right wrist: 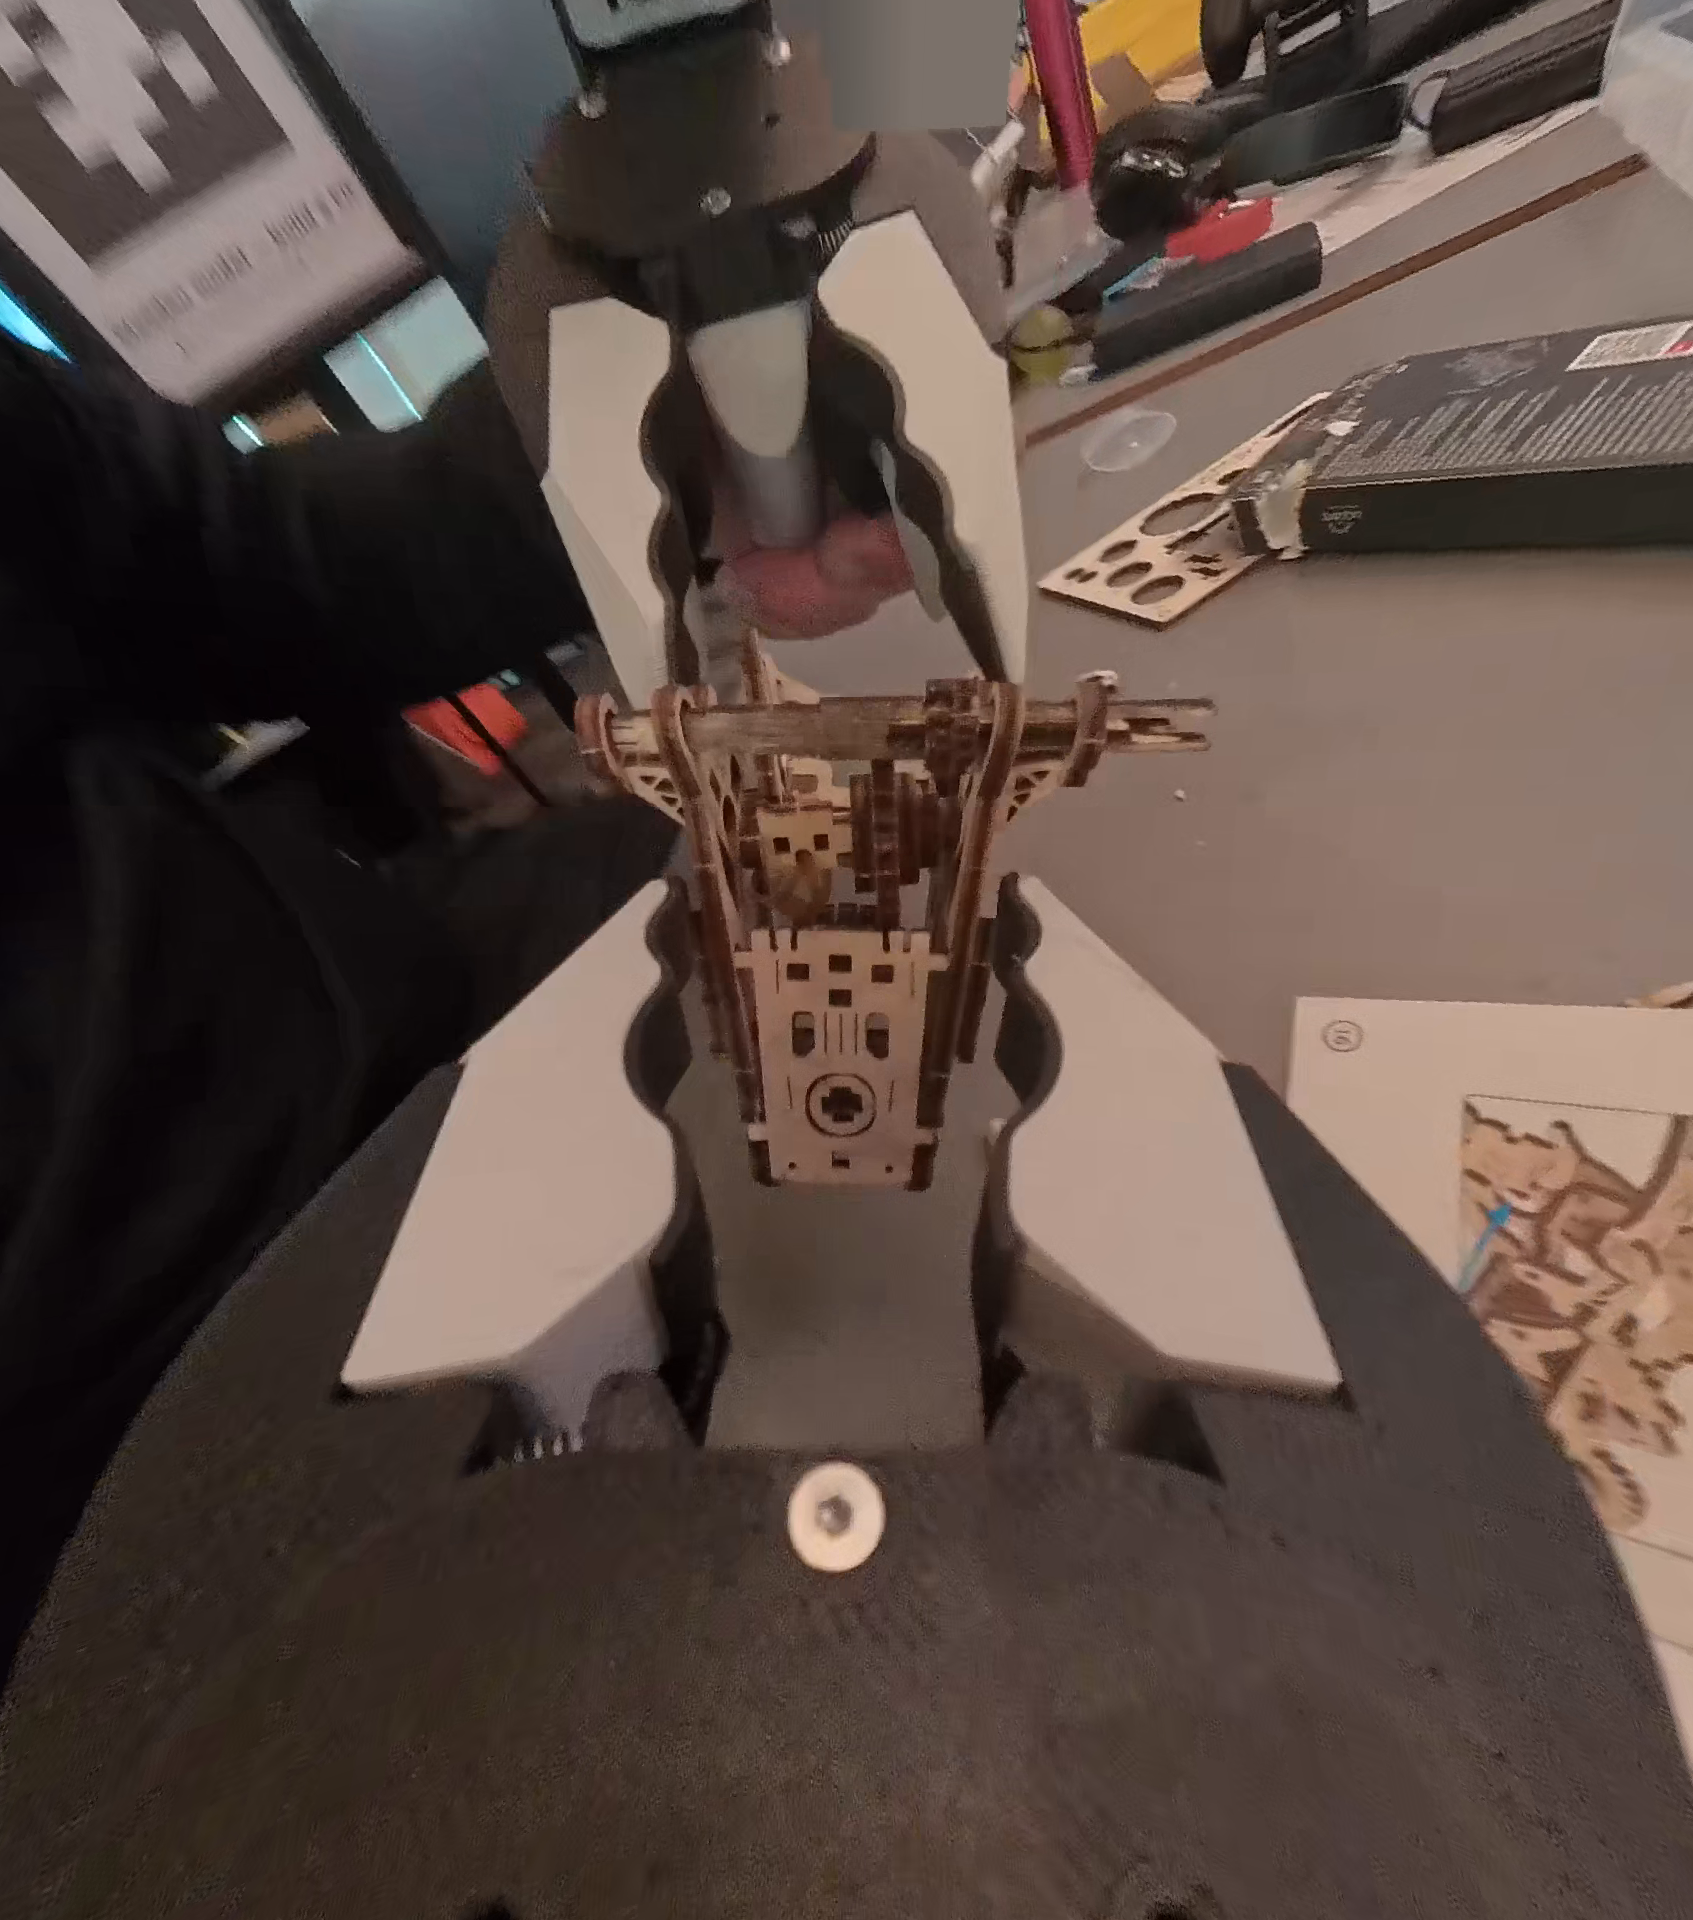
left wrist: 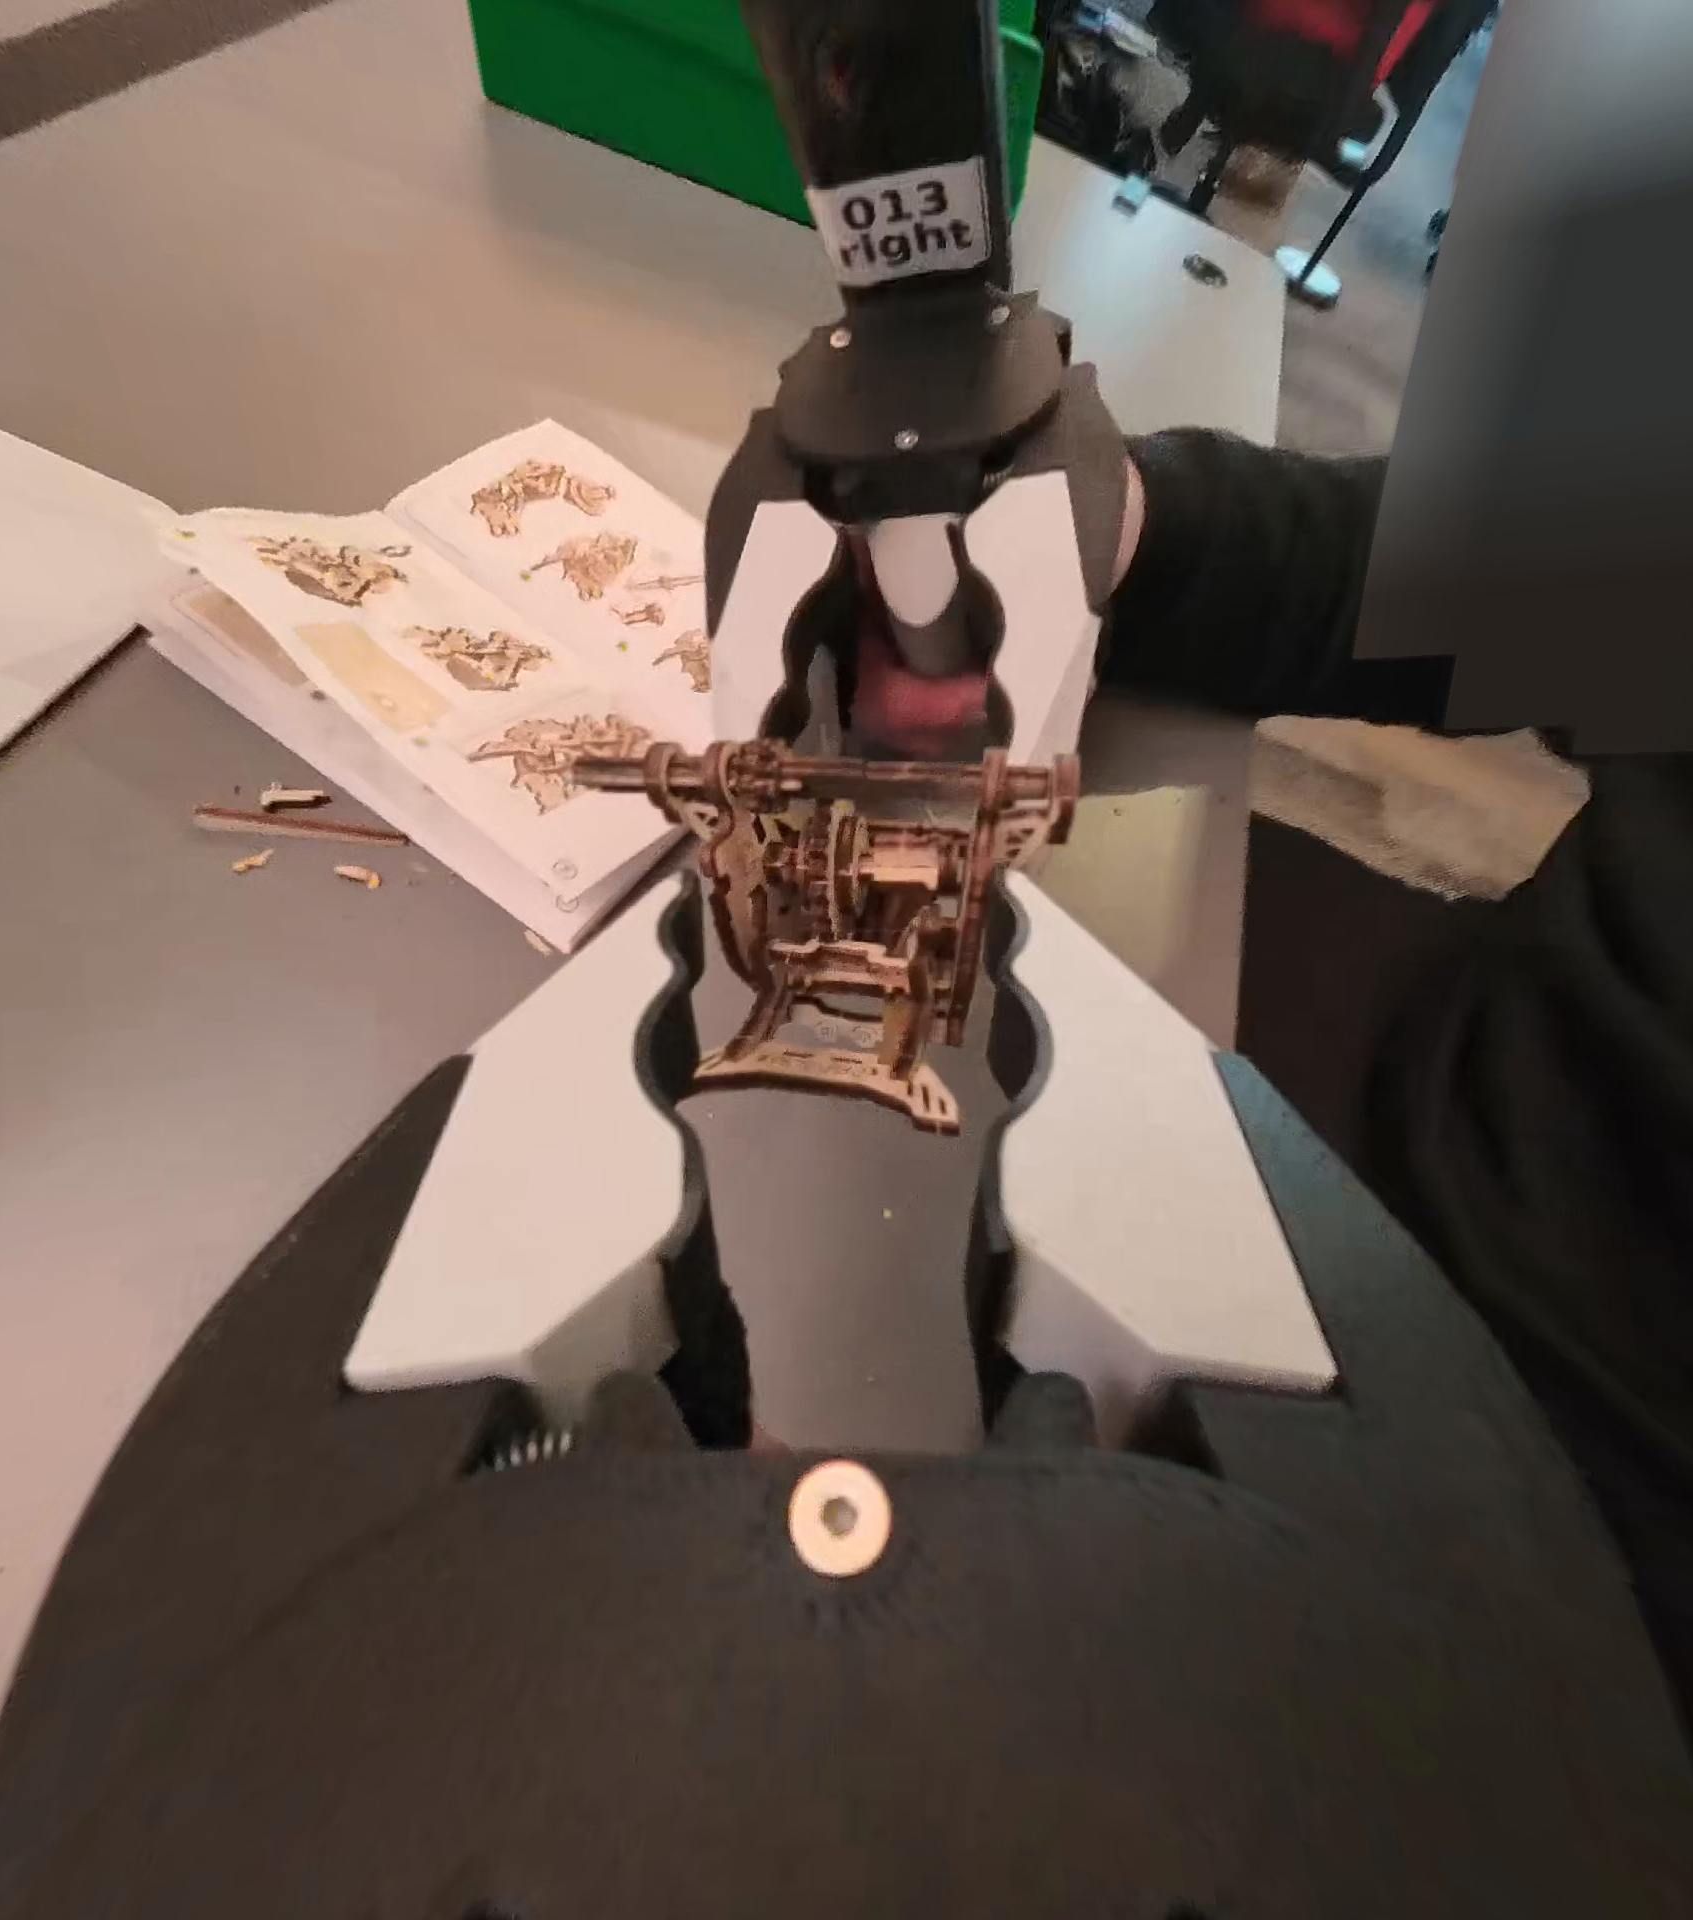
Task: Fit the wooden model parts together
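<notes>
While you hold it above the grey tabletop [left wrist: 146, 1039], the wooden model [left wrist: 842, 914] shows laser-cut tan plywood: gears, a slotted base plate, a dark top axle sticking out sideways. Your left claw [left wrist: 837, 997] and right claw [right wrist: 837, 997] each clamp its frame sides, jaws partly spread. A white label [left wrist: 899, 229] rings the right handle; an instruction booklet [left wrist: 447, 644] lies open.
</notes>
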### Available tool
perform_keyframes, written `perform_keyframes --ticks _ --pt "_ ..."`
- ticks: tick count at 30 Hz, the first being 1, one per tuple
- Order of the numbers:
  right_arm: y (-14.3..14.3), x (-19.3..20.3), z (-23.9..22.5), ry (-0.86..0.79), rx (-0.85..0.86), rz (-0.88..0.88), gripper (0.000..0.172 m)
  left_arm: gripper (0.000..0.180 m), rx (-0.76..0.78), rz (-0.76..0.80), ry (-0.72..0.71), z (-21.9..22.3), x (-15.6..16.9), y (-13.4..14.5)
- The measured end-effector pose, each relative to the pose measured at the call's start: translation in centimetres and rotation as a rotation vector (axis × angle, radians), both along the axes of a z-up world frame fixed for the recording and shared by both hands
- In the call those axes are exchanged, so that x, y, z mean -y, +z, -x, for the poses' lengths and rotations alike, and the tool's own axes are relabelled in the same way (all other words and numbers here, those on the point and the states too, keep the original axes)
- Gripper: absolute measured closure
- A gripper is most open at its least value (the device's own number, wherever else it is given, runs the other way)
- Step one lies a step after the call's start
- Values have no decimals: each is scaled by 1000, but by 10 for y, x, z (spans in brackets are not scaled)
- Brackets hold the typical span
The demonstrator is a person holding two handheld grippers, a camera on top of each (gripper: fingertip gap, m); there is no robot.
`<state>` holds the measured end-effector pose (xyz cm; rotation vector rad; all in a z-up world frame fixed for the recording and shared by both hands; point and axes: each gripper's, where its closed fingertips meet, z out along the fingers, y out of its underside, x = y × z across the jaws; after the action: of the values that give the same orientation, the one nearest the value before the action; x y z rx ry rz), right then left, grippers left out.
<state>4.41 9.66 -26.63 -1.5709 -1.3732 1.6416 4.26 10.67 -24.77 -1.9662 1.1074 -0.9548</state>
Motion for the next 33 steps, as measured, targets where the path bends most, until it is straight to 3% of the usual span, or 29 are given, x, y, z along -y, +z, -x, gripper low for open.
perform_keyframes --ticks 6,12,13,15,18,25,33 --pt "8 -3 0 18 -40 233 116 131 89 121 60 0 -5 4" --pt "15 -9 0 -6 -83 312 114 133 156 219 105 3 -10 7" --pt "13 -11 0 -17 -71 311 111 165 195 236 90 2 -8 12" --pt "11 -11 -1 -16 -60 309 108 165 250 282 116 5 -13 16" --pt "2 -5 2 -3 -14 275 112 154 199 261 114 1 -11 6" --pt "15 -18 -3 -45 -91 354 113 143 267 247 158 7 -16 14" --pt "14 -18 -5 -51 -80 392 113 166 281 256 146 1 -3 7"
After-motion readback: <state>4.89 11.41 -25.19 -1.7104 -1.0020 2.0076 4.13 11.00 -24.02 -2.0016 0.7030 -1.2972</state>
